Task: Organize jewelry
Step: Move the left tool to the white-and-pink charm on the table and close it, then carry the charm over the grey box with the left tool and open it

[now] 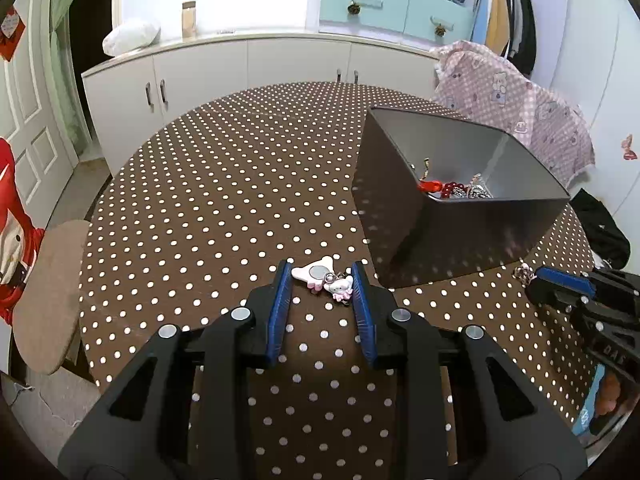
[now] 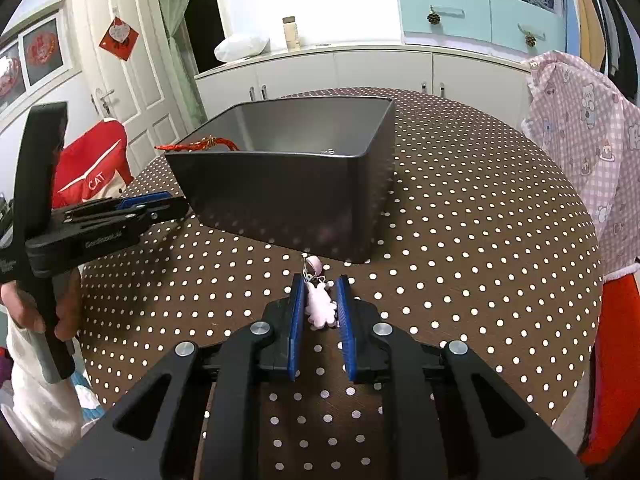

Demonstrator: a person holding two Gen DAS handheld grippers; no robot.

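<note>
On the brown polka-dot tablecloth beside the grey metal box, 2 light, dangly charms sit best gripped by their solid bodies: left gripper pinches the pink-white keychain charm, right gripper the pale pink charm.

Both views are bright and evenly lit, probably from overhead. Shadows are soft, focus is sharp at centre, and fisheye bending with dark corners marks the edges.
</note>
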